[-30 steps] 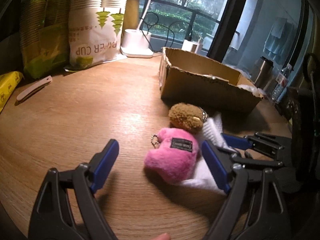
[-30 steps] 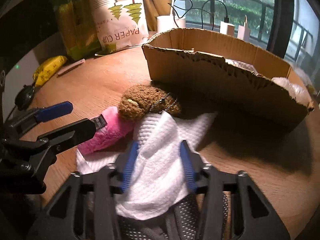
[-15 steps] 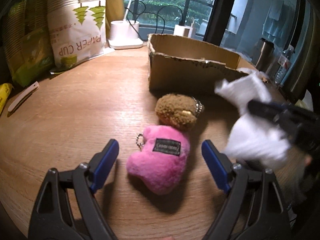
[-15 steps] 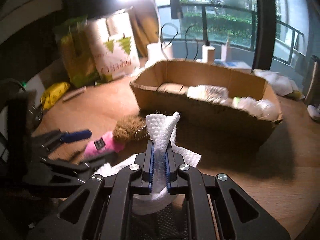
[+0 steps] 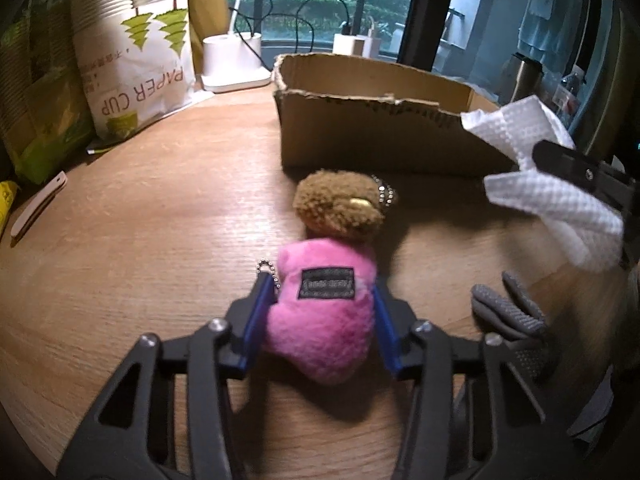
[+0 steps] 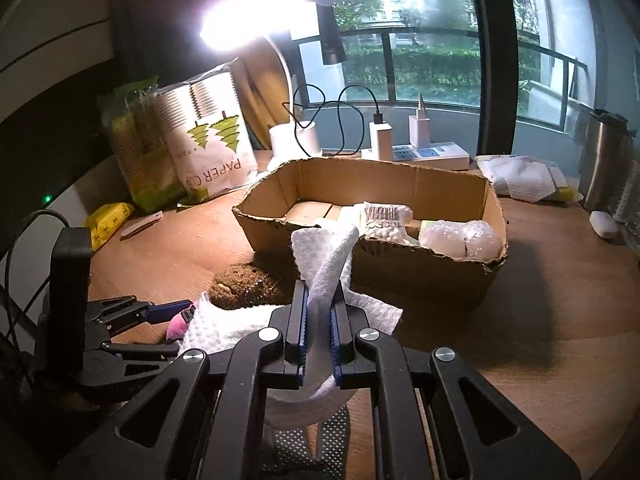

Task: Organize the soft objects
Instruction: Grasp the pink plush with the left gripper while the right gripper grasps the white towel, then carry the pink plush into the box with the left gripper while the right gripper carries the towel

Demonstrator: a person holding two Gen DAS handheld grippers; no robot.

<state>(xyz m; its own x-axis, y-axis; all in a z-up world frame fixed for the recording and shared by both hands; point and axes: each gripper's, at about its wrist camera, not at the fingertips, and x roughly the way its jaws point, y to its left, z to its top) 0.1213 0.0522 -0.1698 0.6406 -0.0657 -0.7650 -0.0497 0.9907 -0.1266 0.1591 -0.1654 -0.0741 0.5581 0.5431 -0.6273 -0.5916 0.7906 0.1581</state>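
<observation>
Partway through: the cardboard box (image 6: 420, 200) beyond both sets of fingers already holds a few soft packets, while the brown plush (image 5: 340, 204) sits untouched on the table just past the left fingertips. The left gripper (image 5: 320, 312) has just been closing and its blue pads now press both sides of the pink plush (image 5: 324, 320). The right gripper (image 6: 319, 332) is clamped tight on the white paper towel (image 6: 328, 264), which stands up between its fingers, off the table and short of the box.

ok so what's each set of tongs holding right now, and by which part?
Right tongs: shut on the white paper towel, pinched at a bunched fold. Left tongs: just been closing on the pink plush, pads at its sides.
</observation>
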